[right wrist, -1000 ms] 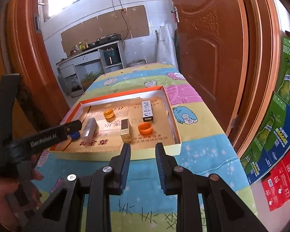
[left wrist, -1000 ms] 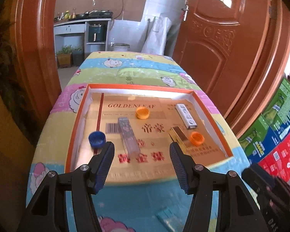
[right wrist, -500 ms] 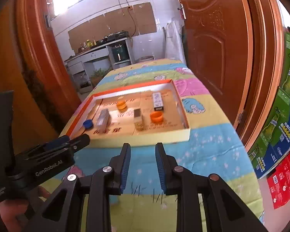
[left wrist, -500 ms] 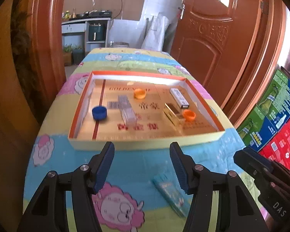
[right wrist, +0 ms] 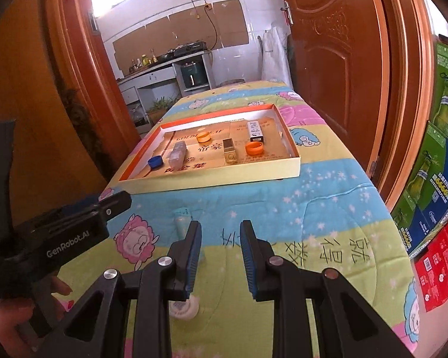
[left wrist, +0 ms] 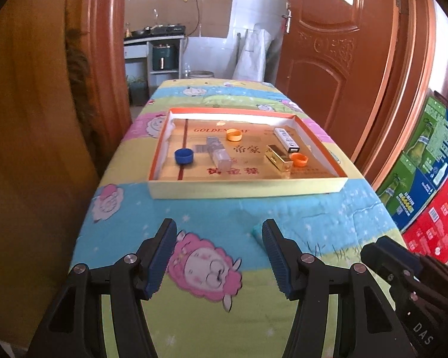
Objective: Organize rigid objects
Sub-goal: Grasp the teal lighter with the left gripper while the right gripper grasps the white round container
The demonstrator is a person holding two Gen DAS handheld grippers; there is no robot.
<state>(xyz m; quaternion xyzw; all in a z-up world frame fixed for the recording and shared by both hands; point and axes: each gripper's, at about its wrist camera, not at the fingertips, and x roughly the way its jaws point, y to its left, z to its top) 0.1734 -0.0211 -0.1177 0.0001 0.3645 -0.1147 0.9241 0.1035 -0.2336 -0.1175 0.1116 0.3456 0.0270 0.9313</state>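
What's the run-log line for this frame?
left gripper: open, empty | right gripper: open, empty | both short of tray | tube: on cloth, outside tray

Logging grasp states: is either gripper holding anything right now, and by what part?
Nothing is held. The left gripper and right gripper are both open, with only tablecloth between their fingers.

Both grippers are backing off from the tray [left wrist: 245, 189]: it's sitting farther ahead of the jaws. Teal tube [right wrist: 182, 219] is coming into view beside right gripper [right wrist: 219, 256], jaws opening wider.
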